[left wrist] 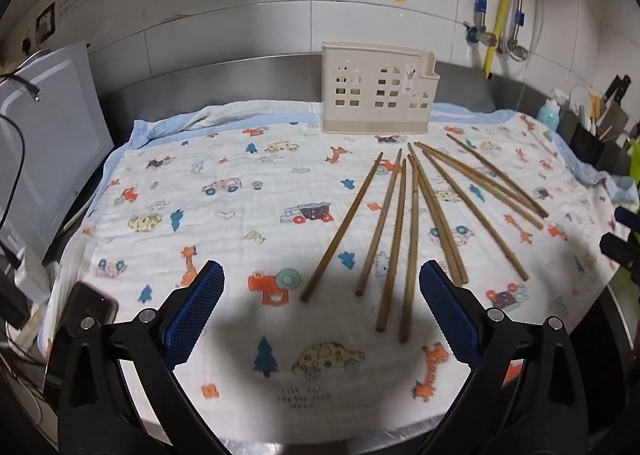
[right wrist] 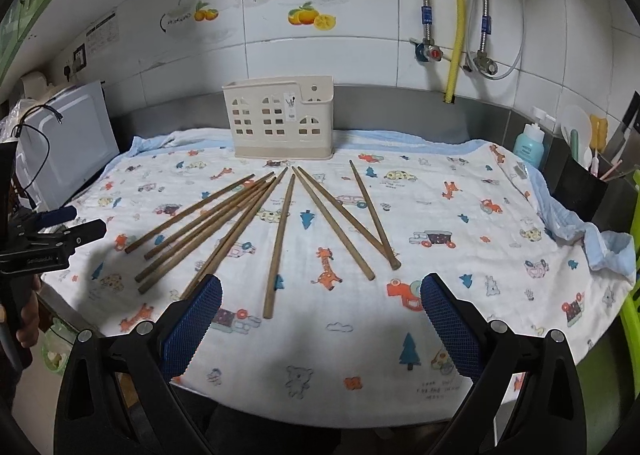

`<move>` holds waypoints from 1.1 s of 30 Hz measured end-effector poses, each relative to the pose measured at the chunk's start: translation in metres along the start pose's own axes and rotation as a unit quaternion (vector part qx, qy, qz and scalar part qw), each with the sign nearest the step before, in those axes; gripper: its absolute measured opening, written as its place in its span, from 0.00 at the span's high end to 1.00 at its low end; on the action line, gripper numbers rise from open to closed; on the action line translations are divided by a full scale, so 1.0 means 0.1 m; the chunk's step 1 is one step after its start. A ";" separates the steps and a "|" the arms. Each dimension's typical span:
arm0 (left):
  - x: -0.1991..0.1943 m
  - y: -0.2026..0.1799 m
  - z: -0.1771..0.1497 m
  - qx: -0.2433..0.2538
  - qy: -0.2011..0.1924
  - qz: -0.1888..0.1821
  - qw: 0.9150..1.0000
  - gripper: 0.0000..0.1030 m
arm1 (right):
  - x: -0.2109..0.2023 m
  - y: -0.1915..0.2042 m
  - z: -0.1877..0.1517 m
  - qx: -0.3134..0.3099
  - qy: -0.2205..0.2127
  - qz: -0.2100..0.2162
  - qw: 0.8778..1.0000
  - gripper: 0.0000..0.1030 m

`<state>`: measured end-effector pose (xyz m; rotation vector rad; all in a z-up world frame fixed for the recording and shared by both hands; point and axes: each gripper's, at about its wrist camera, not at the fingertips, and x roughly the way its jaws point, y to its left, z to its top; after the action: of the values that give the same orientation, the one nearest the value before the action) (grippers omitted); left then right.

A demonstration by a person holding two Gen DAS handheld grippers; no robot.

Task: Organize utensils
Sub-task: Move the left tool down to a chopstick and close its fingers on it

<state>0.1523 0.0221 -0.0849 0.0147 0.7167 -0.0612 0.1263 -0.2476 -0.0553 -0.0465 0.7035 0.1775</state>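
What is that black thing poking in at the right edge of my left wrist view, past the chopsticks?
Observer: That is the right gripper. Its own camera shows its blue-padded jaws open, with nothing between them, above the cloth.
Operator: Is someone holding the left gripper? I only see its fingers.
Observer: Yes. The right wrist view catches a hand around its black handle at the left edge.
Operator: Which stick is closest to that right gripper?
Observer: One chopstick lying apart from the rest. In that view its near end sits in line with the gap between the open jaws.
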 end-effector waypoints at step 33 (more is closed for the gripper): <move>0.86 0.17 0.06 -0.009 0.076 -0.027 0.997 0.55 | 0.94 -0.59 0.27 0.016 0.059 0.013 0.998 0.37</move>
<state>0.2215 0.0341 -0.1369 -0.0169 0.8705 -0.1058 0.2243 -0.2887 -0.0964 -0.0169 0.8253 0.1891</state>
